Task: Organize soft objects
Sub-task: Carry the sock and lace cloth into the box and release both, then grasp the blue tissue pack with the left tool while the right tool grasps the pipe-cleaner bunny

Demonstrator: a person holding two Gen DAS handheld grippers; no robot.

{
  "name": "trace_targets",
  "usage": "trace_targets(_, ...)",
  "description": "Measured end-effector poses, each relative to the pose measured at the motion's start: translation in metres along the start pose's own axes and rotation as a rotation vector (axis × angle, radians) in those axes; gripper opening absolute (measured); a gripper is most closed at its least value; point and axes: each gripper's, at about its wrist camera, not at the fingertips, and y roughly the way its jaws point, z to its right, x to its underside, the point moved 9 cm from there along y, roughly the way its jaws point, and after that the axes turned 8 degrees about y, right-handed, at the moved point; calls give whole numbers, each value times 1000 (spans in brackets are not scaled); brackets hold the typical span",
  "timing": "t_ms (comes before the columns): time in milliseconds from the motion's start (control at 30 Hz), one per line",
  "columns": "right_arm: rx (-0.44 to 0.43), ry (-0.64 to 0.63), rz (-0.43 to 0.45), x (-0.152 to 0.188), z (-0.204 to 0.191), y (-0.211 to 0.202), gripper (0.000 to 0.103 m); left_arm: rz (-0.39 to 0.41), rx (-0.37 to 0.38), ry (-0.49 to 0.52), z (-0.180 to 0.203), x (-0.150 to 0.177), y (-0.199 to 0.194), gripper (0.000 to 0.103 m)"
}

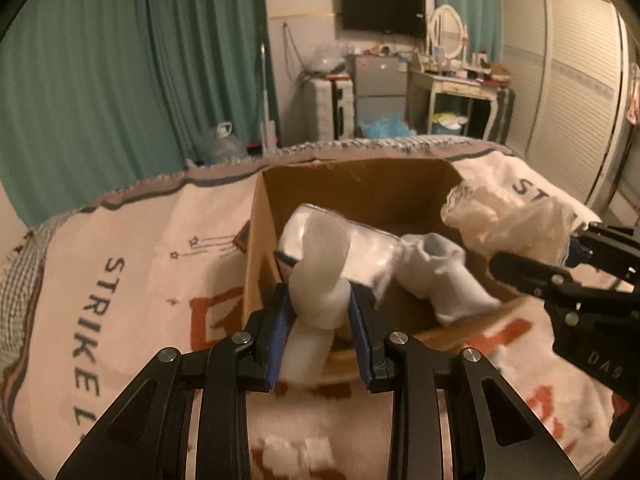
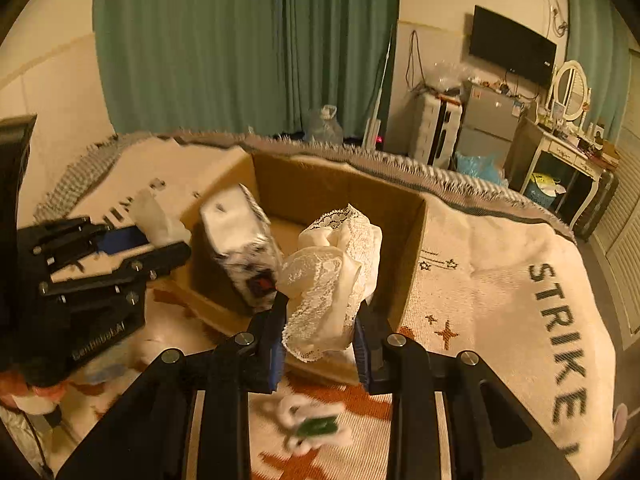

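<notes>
As jaws clamp, lace cloth (image 2: 332, 276) crumpled, cream

Box (image 1: 360, 184) on blanket (image 1: 132, 248); sock (image 1: 436, 276) in box.

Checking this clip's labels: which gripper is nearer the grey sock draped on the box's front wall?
Left. The left gripper sits just beside the grey sock, over the cardboard box; the right gripper is farther off.

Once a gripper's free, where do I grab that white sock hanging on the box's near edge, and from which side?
Grip the white sock around its bunched middle, coming down from above on the near side: it drapes over the cardboard box rim, so that part stands clear of the cardboard.
</notes>
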Motion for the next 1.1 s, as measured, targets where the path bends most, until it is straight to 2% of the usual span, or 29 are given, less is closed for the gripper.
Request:
trace_targets(233, 30, -27, -14, -10, 14, 37, 28, 14, -6, 51, 2, -28, 31, 29)
trace_targets(367, 34, -7, -1, -20, 21, 46, 28, 20, 25, 38, 2, -43, 41, 30)
trace_targets(400, 35, 0, 3, -23, 23, 47, 32, 24, 32, 39, 3, -46, 41, 31)
trace_targets(500, 53, 34, 22, -28, 32, 44, 66, 27, 10, 42, -1, -50, 38, 33)
trace_targets(567, 50, 50, 48, -30, 36, 36, 68, 29, 7, 42, -2, -49, 32, 52)
trace_targets(600, 46, 60, 53, -30, 38, 32, 68, 41, 1, 40, -3, -50, 28, 66)
trace_targets(633, 40, 70, 57, -30, 39, 26, 68, 68, -13, 40, -4, -51, 19, 74)
trace_targets(800, 45, 87, 94, -33, 41, -14, 68, 133, -33, 42, -5, -60, -35, 75)
trace_targets(900, 53, 85, 124, -39, 35, -53, 69, 193, -61, 53, -7, -71, -85, 75)
trace_targets(967, 64, 73, 154, -44, 30, -85, 72, 238, -78, 60, -11, -80, -123, 76)
trace_targets(1033, 73, 62, 184, -51, 24, -119, 78, 282, -92, 50, -15, -87, -162, 90)
trace_targets(1100, 76, 62, 212, -53, 17, -153, 84, 323, -90, 34, -19, -91, -197, 91)
